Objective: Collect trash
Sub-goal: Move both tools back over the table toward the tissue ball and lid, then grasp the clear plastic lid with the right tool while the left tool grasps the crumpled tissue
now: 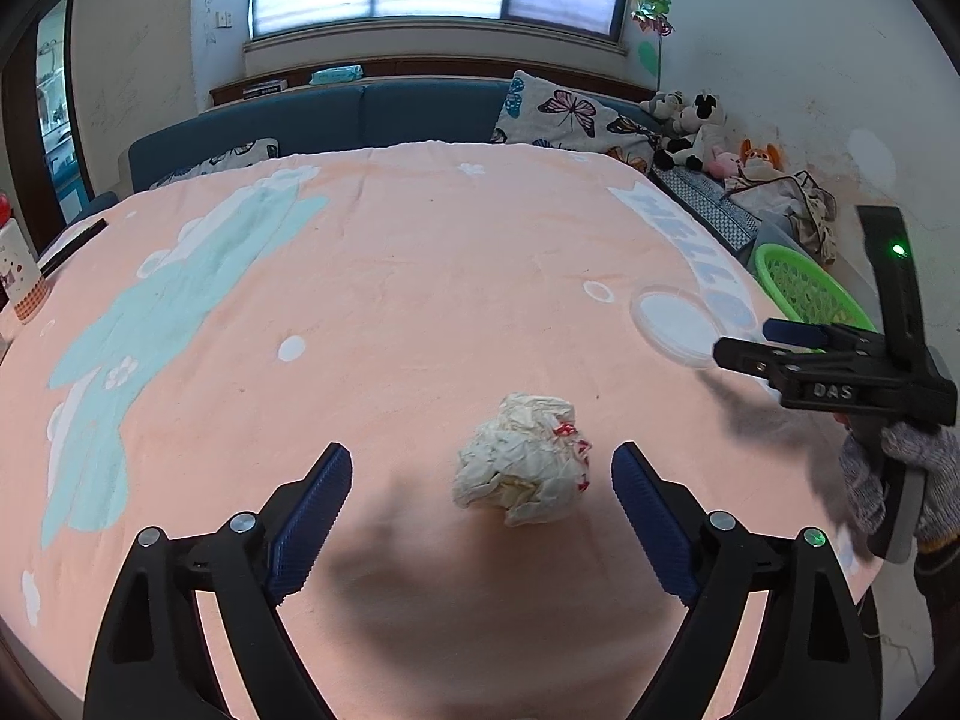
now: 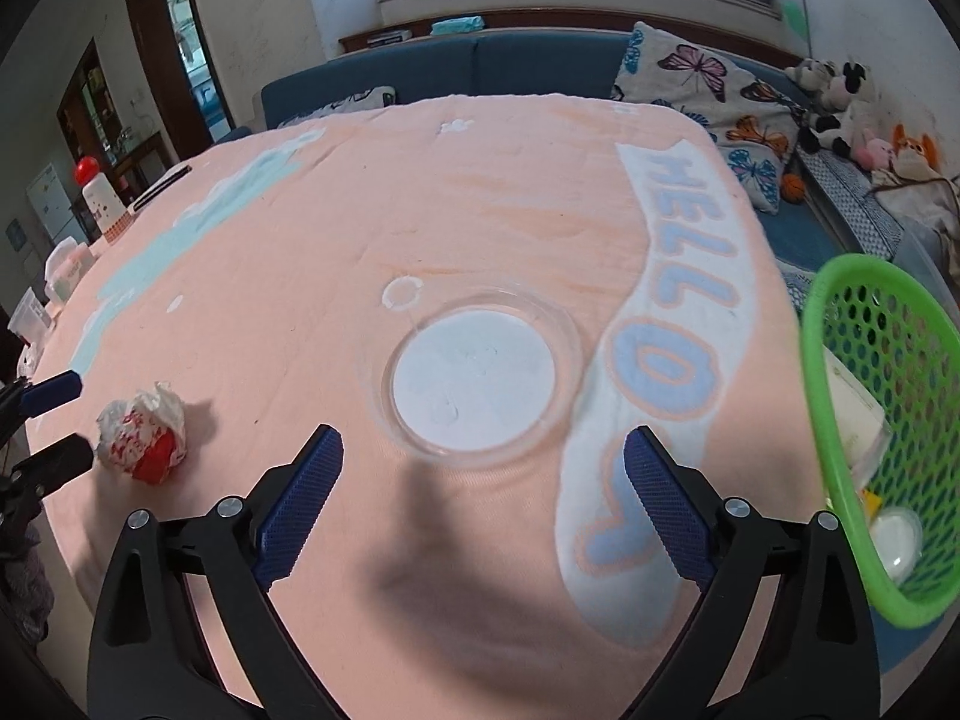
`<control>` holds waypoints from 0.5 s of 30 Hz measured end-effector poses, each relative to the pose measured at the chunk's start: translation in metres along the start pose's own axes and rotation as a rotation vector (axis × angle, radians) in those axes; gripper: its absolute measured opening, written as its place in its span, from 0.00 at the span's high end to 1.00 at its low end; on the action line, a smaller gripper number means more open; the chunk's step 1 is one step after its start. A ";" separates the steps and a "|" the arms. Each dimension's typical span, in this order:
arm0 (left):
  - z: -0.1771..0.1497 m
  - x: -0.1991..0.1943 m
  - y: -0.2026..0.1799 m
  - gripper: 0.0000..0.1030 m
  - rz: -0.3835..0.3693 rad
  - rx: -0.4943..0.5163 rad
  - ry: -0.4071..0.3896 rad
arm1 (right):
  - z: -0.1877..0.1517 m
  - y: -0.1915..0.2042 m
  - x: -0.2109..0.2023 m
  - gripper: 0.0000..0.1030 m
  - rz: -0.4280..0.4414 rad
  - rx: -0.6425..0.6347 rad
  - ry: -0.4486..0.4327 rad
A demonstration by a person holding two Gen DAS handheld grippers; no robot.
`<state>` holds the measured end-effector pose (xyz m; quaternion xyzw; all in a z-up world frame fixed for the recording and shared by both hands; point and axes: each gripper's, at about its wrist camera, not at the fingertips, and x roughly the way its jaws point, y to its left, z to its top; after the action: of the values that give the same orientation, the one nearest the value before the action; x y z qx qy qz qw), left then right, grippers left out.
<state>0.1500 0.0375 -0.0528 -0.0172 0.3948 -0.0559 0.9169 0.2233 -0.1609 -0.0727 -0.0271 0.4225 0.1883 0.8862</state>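
A crumpled white and red paper ball [image 1: 522, 468] lies on the peach tablecloth [image 1: 390, 276], between and just ahead of the fingertips of my open left gripper [image 1: 482, 468]. It also shows at the left of the right wrist view [image 2: 143, 440]. A clear plastic lid [image 2: 480, 375] lies flat on the cloth ahead of my open, empty right gripper [image 2: 483, 453]. The lid also shows in the left wrist view [image 1: 675, 327], with the right gripper [image 1: 744, 343] beside it. A green mesh basket [image 2: 840, 420] at the table's right edge holds some white trash.
A white bottle with a red cap [image 2: 99, 198] and small containers [image 2: 63, 273] stand at the table's left edge. A blue sofa [image 1: 390, 108] with butterfly cushions [image 2: 708, 84] and plush toys [image 1: 696, 132] lies behind the table.
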 end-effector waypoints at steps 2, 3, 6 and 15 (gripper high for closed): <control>-0.001 0.000 0.002 0.16 0.001 0.004 -0.001 | 0.002 0.001 0.007 0.09 -0.004 -0.005 0.011; -0.001 0.000 0.003 0.16 0.003 0.003 -0.001 | 0.003 0.002 0.010 0.09 -0.006 -0.007 0.016; -0.002 0.002 0.007 0.16 0.001 -0.003 0.003 | 0.004 0.003 0.017 0.08 -0.005 -0.011 0.026; -0.004 0.009 0.006 0.16 -0.010 0.008 0.022 | 0.012 0.008 0.030 0.07 -0.021 -0.035 0.041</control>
<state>0.1537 0.0421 -0.0619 -0.0150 0.4044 -0.0624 0.9123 0.2468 -0.1417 -0.0870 -0.0510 0.4367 0.1859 0.8787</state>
